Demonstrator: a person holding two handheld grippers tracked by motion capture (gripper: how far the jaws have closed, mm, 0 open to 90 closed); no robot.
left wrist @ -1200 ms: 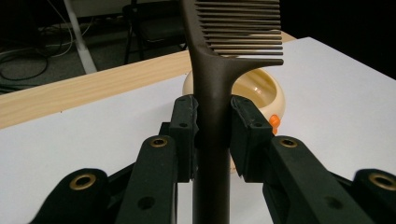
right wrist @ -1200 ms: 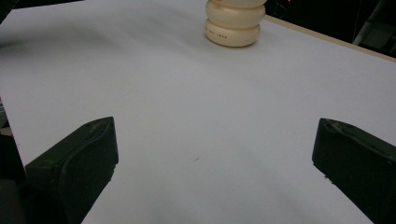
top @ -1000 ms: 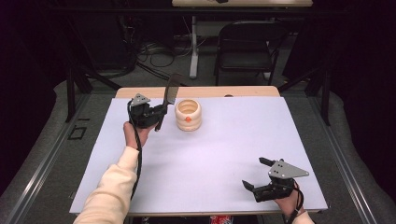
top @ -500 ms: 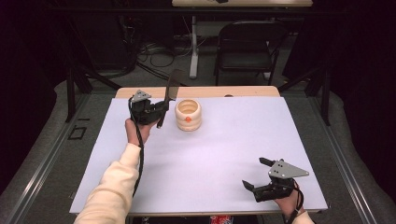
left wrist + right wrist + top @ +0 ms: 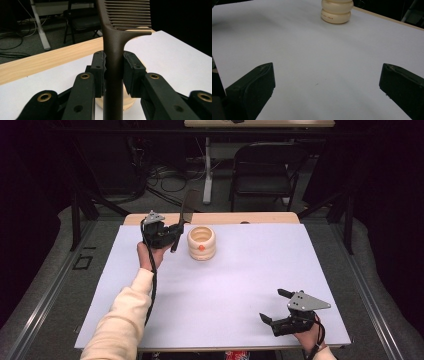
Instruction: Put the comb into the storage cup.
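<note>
The comb (image 5: pixel 113 50) stands upright, its handle clamped in the left gripper (image 5: pixel 172 234) just left of the cream holder (image 5: pixel 201 243) at the table's (image 5: pixel 240 285) far side, while the right gripper (image 5: pixel 280 307) rests wide open near the front right corner

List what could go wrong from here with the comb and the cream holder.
The left hand-held gripper pinches only the comb by its narrow handle, so it could pivot or slip. The ribbed cream holder stands free on the white table cover; a misaimed comb might tip it or push it.
</note>
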